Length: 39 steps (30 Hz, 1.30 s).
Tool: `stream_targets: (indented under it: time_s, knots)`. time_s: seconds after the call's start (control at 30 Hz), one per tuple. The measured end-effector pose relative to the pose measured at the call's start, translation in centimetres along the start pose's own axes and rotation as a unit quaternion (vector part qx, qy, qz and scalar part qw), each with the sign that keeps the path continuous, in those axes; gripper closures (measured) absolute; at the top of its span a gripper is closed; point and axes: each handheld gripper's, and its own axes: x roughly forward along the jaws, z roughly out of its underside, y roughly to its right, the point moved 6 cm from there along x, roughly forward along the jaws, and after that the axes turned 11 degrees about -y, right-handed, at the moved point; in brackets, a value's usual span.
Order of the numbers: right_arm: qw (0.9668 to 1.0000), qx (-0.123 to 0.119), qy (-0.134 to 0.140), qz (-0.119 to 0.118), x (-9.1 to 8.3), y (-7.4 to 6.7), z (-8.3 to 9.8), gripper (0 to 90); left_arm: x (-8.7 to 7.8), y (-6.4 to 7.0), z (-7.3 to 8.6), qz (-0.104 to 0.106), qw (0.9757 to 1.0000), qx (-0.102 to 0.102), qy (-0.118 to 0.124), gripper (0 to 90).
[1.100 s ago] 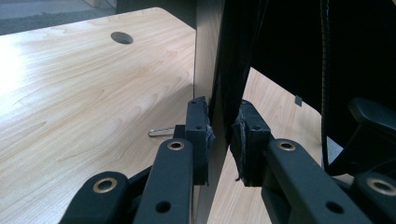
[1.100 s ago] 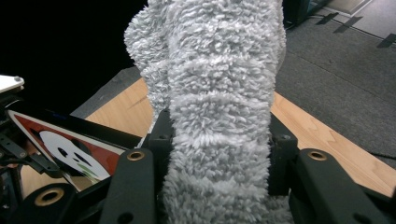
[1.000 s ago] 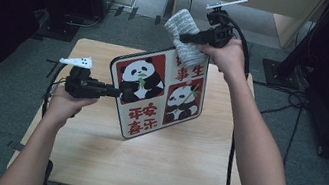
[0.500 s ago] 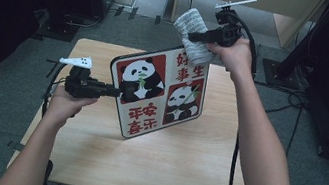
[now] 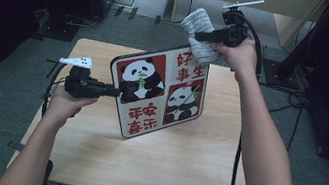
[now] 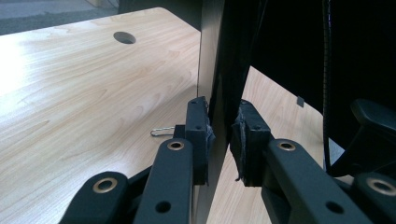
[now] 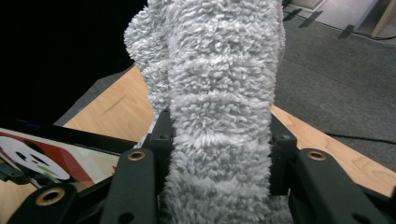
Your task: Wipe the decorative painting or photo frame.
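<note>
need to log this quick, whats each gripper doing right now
Left gripper: shut on the edge of the panda board, holding it tilted.
Right gripper: shut on the grey cloth.

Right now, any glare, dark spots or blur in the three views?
High view: even light on the table, surroundings dark, board sharp. Left gripper view: glare washes out the wood at left, board edge nearly black. Right gripper view: cloth crisp, upper left black.
</note>
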Motion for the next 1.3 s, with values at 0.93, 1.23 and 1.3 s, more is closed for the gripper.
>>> stream_targets:
  time_s: [0.93, 1.23, 1.3]
  knots:
    - [0.9991, 0.032, 0.008, 0.026, -1.6, 2.5, 0.9, 64.4, 0.0, -0.1, 0.0, -0.001, 1.0, -0.002, 0.001, 78.0]
    - [0.9984, 0.03, 0.001, 0.049, -2.0, 3.0, 1.3, 66.3, -0.1, -0.1, 0.1, -0.003, 1.0, -0.002, -0.001, 78.0]
    - [0.998, 0.029, -0.002, 0.056, -2.1, 3.2, 1.5, 66.8, -0.1, -0.1, 0.0, -0.002, 1.0, -0.002, 0.0, 78.0]
